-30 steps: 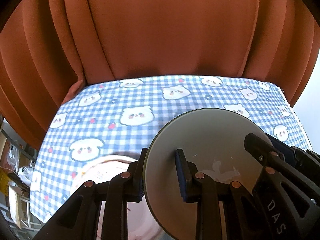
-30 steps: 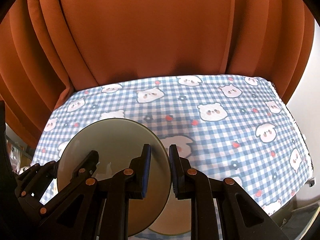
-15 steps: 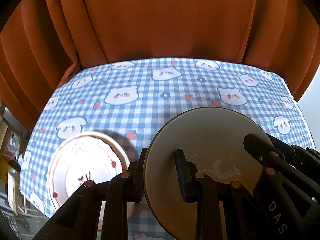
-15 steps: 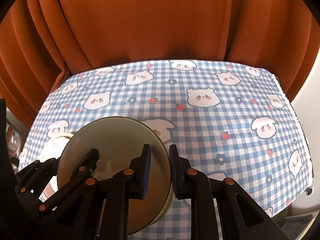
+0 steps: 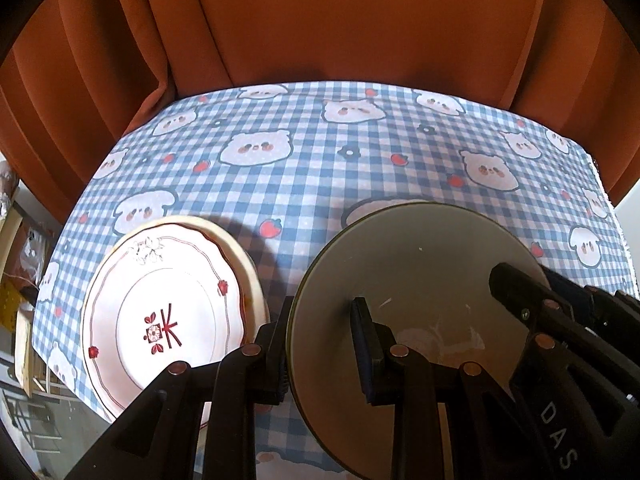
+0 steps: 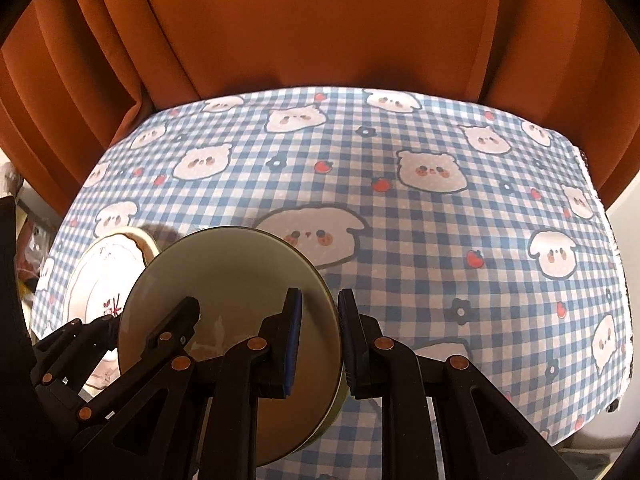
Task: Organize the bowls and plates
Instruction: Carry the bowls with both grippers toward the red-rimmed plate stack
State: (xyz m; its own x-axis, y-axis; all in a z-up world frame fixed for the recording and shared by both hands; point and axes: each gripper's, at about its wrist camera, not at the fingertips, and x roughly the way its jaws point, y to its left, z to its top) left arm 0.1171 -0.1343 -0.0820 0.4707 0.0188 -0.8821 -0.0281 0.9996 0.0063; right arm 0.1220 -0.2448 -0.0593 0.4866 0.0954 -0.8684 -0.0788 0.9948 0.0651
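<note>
An olive-green bowl (image 5: 420, 272) hangs just above the checked tablecloth, carried by both grippers on opposite sides of its rim. My left gripper (image 5: 320, 320) is shut on the bowl's left rim, one pad inside and one outside. My right gripper (image 6: 320, 312) is shut on the right rim of the bowl (image 6: 224, 280) in the same way. Each wrist view also shows the other gripper's fingers (image 5: 520, 296) on the far rim. Left of the bowl a white plate with red decoration (image 5: 160, 320) lies on a cream plate; the stack (image 6: 100, 276) is partly hidden by the bowl.
The table wears a blue-and-white checked cloth with bears and strawberries (image 6: 440, 240). Orange curtains (image 5: 320, 32) hang close behind its far edge. The cloth's right edge (image 6: 608, 240) drops off toward a pale wall. Clutter shows past the left edge.
Both grippers have sunk toward the table with the bowl still held between them. The stack of plates has come into full view at the left.
</note>
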